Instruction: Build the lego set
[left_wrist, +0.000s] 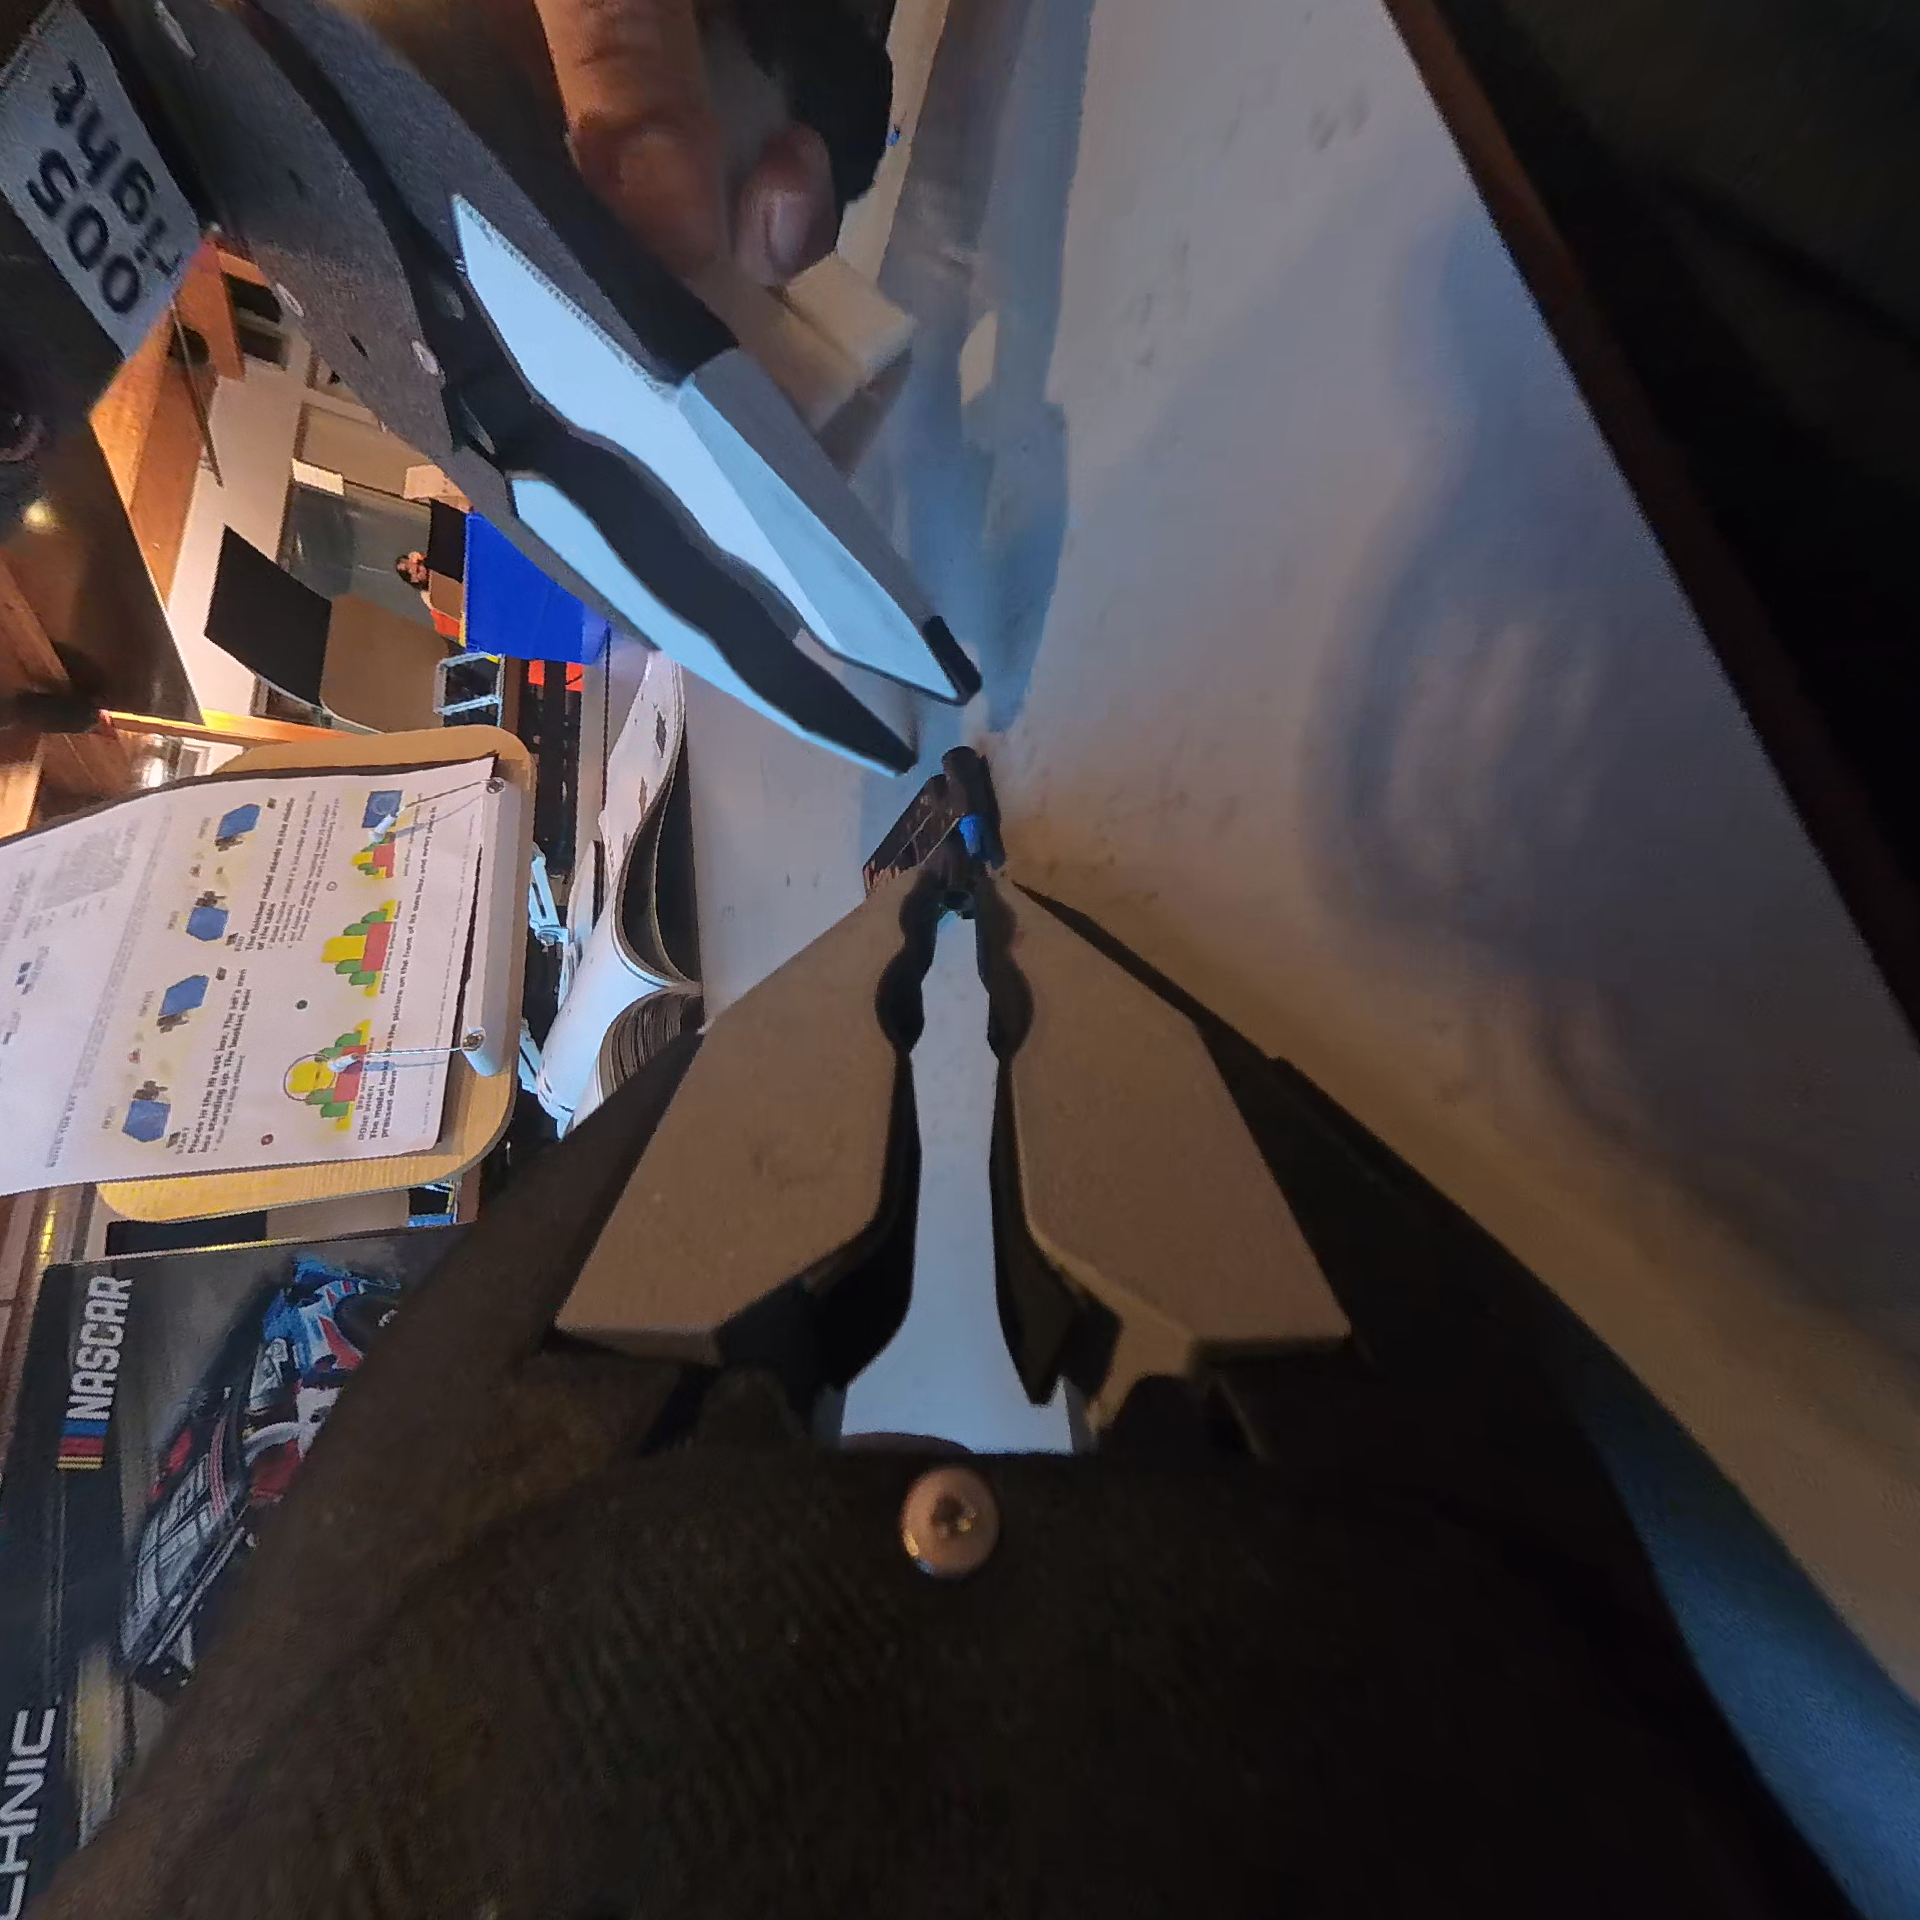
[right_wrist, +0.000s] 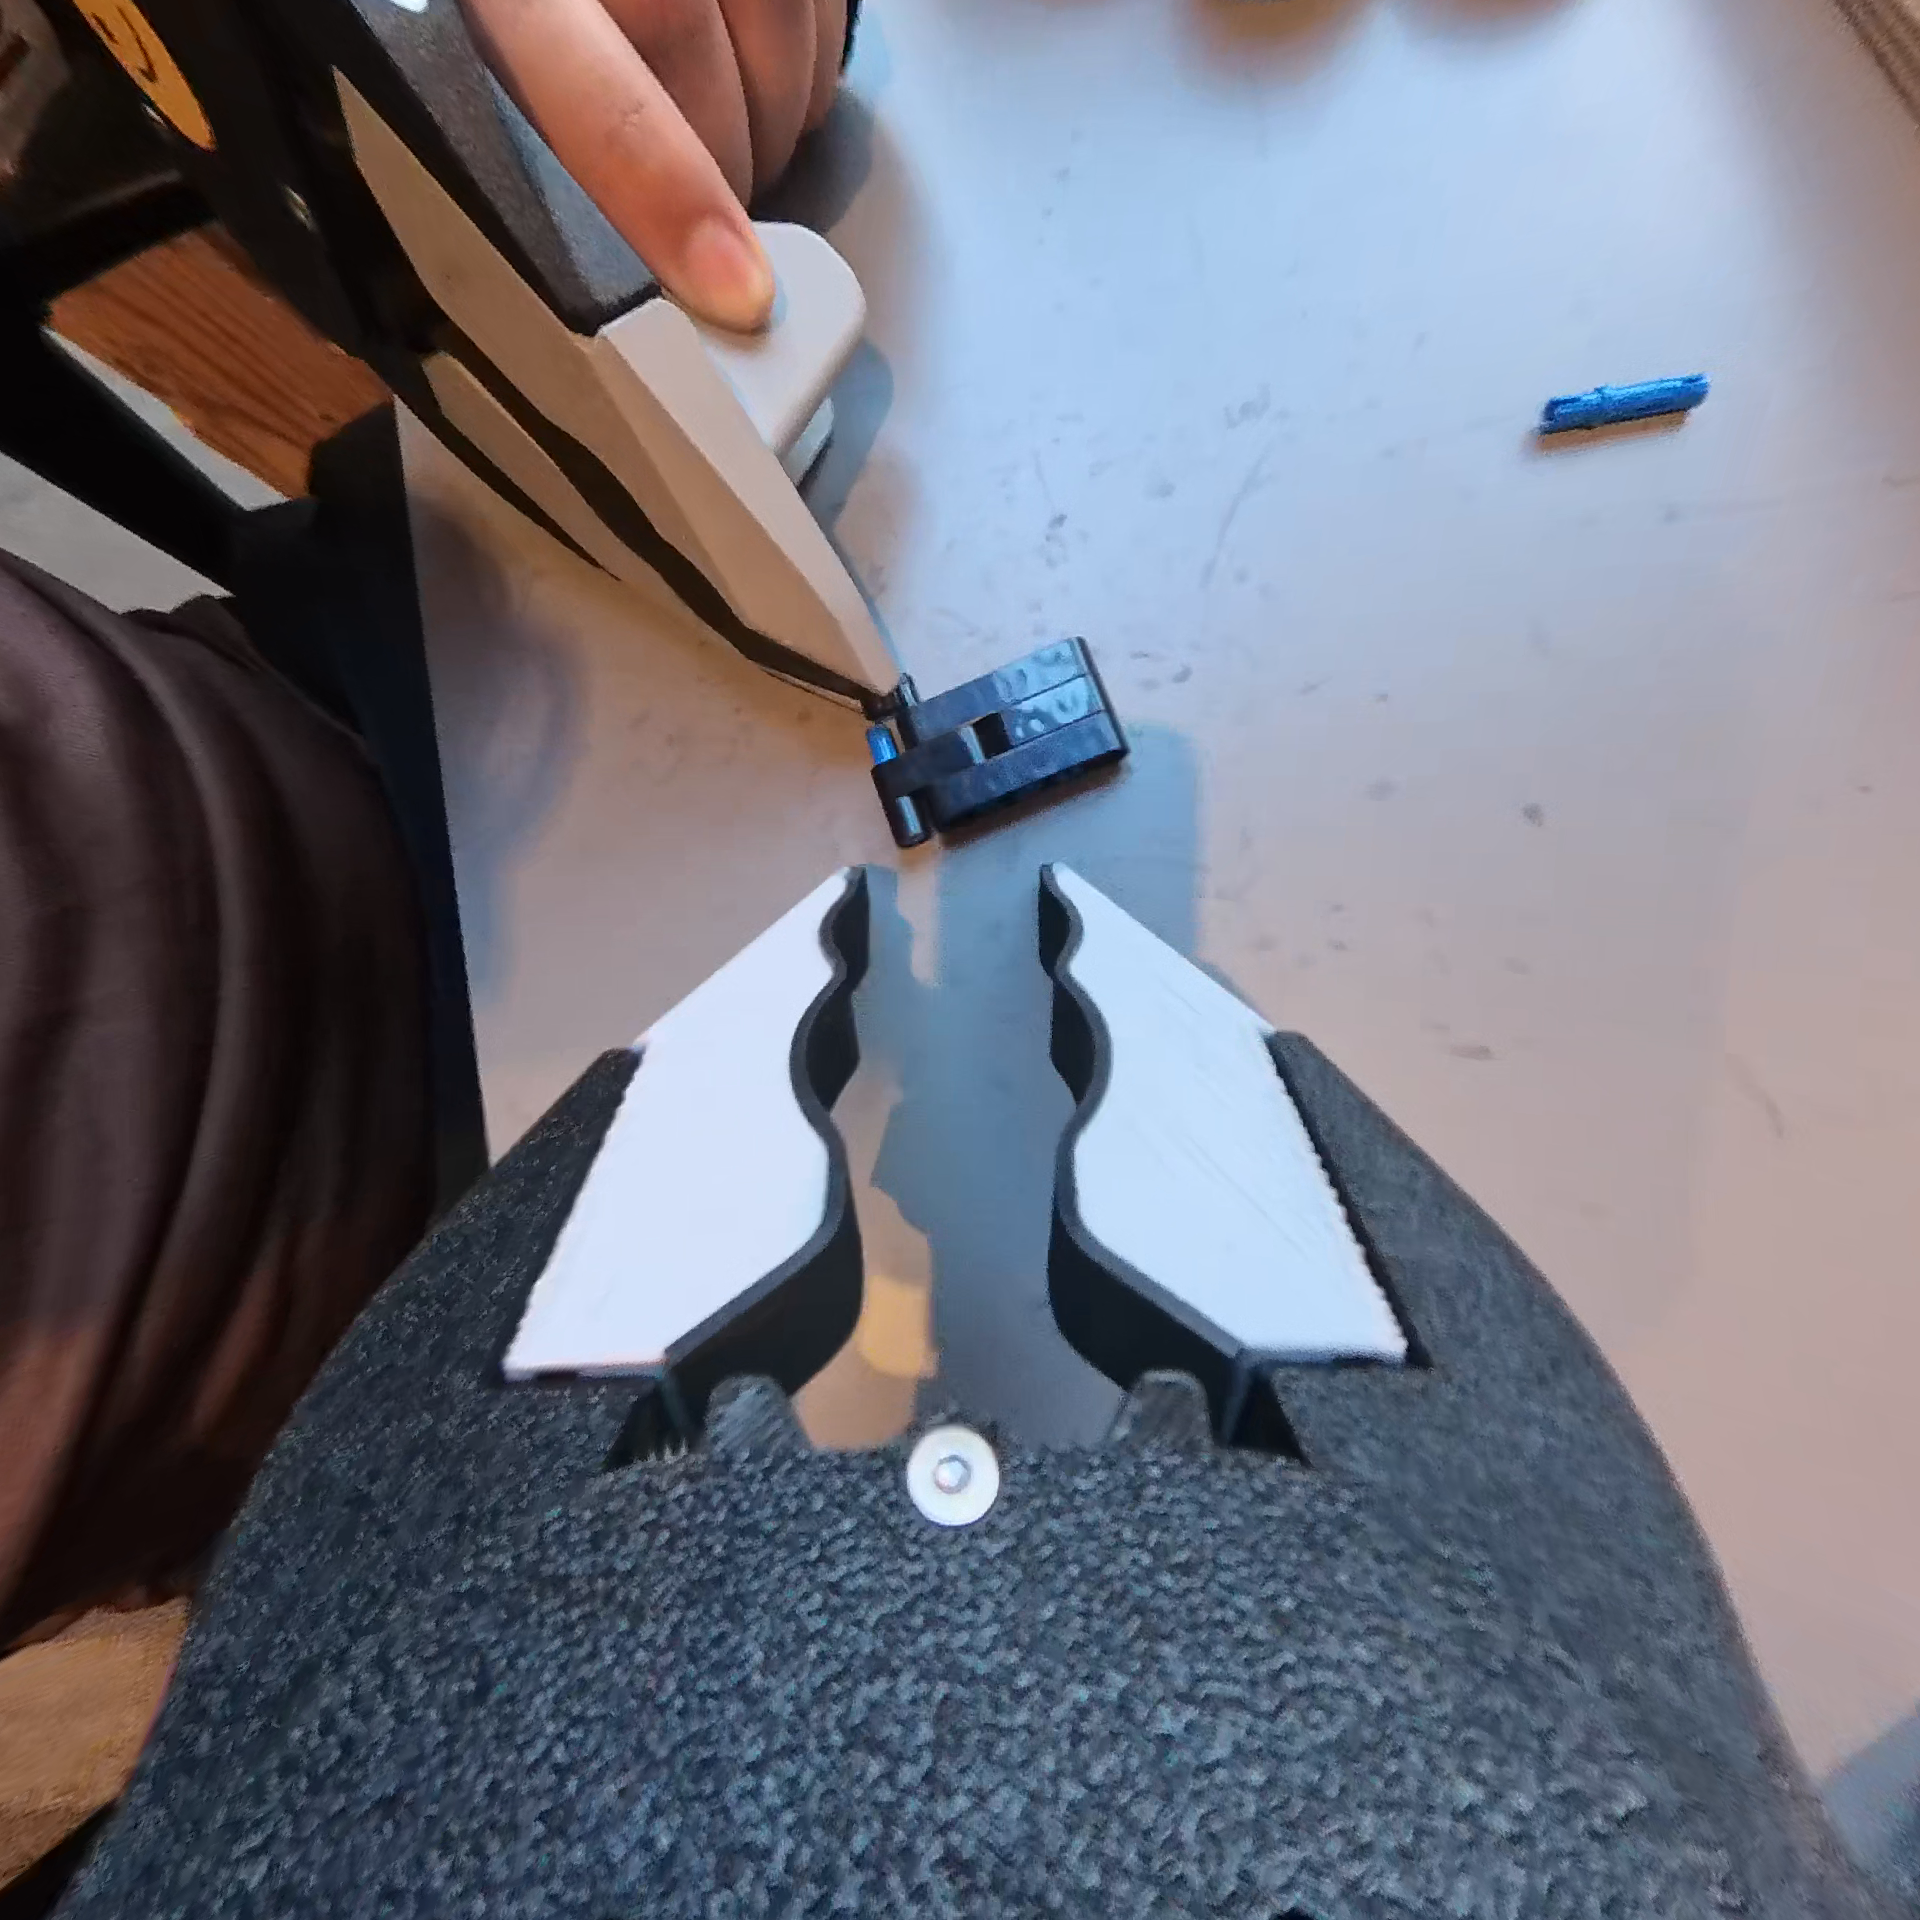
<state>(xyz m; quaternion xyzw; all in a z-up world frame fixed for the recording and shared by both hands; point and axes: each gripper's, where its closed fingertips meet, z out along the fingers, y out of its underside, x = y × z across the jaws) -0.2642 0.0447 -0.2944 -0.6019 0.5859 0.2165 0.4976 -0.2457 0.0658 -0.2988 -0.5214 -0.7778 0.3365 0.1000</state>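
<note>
1. The surface (right_wrist: 1455, 831), pale and scuffed, fills most of the right wrist view; in the left wrist view it runs diagonally through the centre and right of the frame.
2. Room, left edge of the left wrist view: a printed instruction sheet (left_wrist: 239, 977) on a light board, a dark set box (left_wrist: 156, 1475) at lower left, an open booklet (left_wrist: 634, 914) near centre left, and wooden furniture at upper left.
3. The right gripper (right_wrist: 951, 883) occupies the lower half of its own view. Its jaws stand well apart and hold nothing.
4. The left gripper (left_wrist: 961, 883) occupies the lower centre of its own view; in the right wrist view it enters from the upper left. Its jaws are nearly closed, pinching one end of the black assembly.
5. The black assembly (right_wrist: 1003, 732) lies on the surface at centre frame in the right wrist view, just beyond the right gripper's tips and apart from them. A short blue pin (right_wrist: 881, 744) protrudes from its gripped end.
6. A loose blue axle piece (right_wrist: 1621, 403) lies on the surface at upper right, well apart from the assembly.
</note>
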